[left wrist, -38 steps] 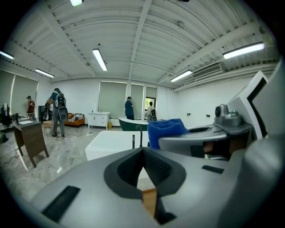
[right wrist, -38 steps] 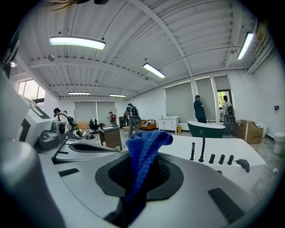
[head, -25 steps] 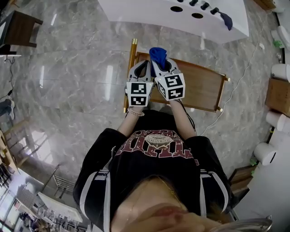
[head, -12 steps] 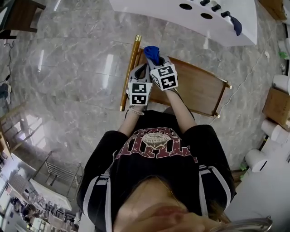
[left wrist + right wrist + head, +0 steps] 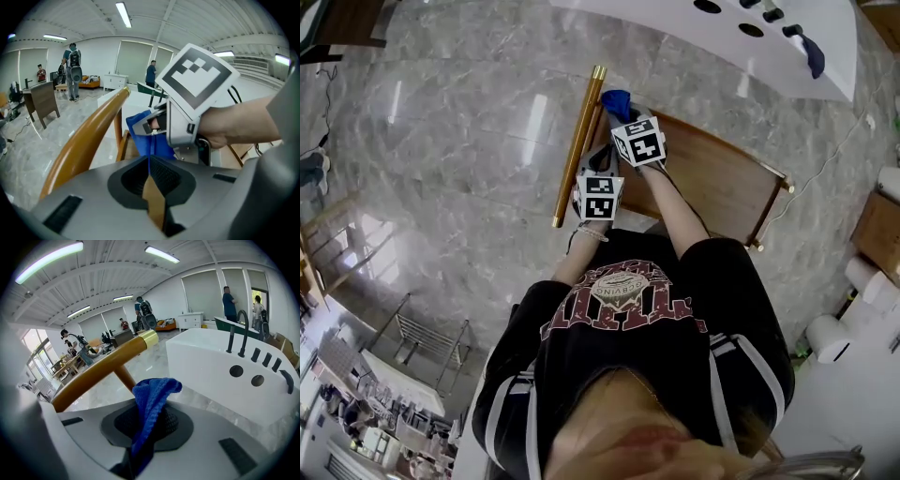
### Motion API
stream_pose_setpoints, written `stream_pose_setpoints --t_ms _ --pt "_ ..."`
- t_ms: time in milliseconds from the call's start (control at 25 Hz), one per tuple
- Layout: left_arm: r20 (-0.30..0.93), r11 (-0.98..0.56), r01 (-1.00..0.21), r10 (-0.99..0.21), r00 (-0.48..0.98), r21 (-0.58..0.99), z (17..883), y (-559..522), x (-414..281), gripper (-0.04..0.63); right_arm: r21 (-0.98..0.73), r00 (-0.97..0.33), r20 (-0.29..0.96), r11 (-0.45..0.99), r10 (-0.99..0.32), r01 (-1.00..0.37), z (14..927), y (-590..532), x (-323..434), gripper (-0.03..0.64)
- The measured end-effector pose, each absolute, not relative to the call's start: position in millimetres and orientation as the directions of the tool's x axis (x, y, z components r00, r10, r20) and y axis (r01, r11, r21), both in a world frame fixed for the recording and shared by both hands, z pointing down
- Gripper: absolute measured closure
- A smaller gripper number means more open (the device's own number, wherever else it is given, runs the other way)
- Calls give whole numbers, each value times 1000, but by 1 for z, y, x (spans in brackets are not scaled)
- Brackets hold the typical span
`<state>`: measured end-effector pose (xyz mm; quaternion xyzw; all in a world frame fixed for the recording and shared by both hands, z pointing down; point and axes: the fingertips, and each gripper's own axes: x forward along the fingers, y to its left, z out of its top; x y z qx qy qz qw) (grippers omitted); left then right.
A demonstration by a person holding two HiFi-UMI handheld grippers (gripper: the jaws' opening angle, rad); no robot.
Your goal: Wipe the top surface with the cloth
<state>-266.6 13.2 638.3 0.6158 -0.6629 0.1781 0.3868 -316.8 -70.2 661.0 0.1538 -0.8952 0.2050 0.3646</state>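
Note:
A blue cloth (image 5: 616,100) sticks out of my right gripper (image 5: 620,115), whose jaws are shut on it; in the right gripper view the blue cloth (image 5: 151,401) rises in a fold from between the jaws of the right gripper (image 5: 144,425). It hovers over the far left corner of the wooden top (image 5: 724,184), beside the golden rail (image 5: 577,142). My left gripper (image 5: 598,161) trails just behind it, shut and holding nothing. From the left gripper (image 5: 150,174) I see the right gripper's marker cube (image 5: 195,78) and the cloth (image 5: 140,134) ahead.
A white counter (image 5: 712,42) with round holes and dark fittings stands beyond the wooden top, a dark cloth (image 5: 814,54) on its right end. Marble floor lies to the left. White rolls (image 5: 828,337) and boxes stand at the right. People stand far across the room.
The right gripper has moved forward with the cloth, away from the left gripper, toward the far end of the rail. The two were side by side before. The head view has shifted.

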Motion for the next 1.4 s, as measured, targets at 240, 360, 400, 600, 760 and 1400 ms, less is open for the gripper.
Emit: stream_pose_setpoints --t_ms 240,360,400,600,760,1400 --pt "780 161 -959 -620 84 232 668 29 -263 548 -226 -621 773 860 -127 -458 696 -62 -323 561" --pt "800 147 -963 -592 97 226 680 33 -255 549 -195 -617 772 867 -153 -459 703 -64 -325 561" --pt "806 142 -964 -583 102 225 684 34 -252 549 -173 -614 773 879 -159 -445 703 -64 -326 561" --pt "823 116 -966 -553 131 231 700 42 -235 549 -139 -621 767 903 -161 -407 702 -61 -323 561" --pt "835 96 -967 -530 149 234 707 41 -222 549 -183 -632 762 890 -140 -417 703 -64 -318 561" --pt "840 18 -970 -504 199 241 712 31 -191 549 -214 -646 748 866 -152 -452 702 -75 -288 560"
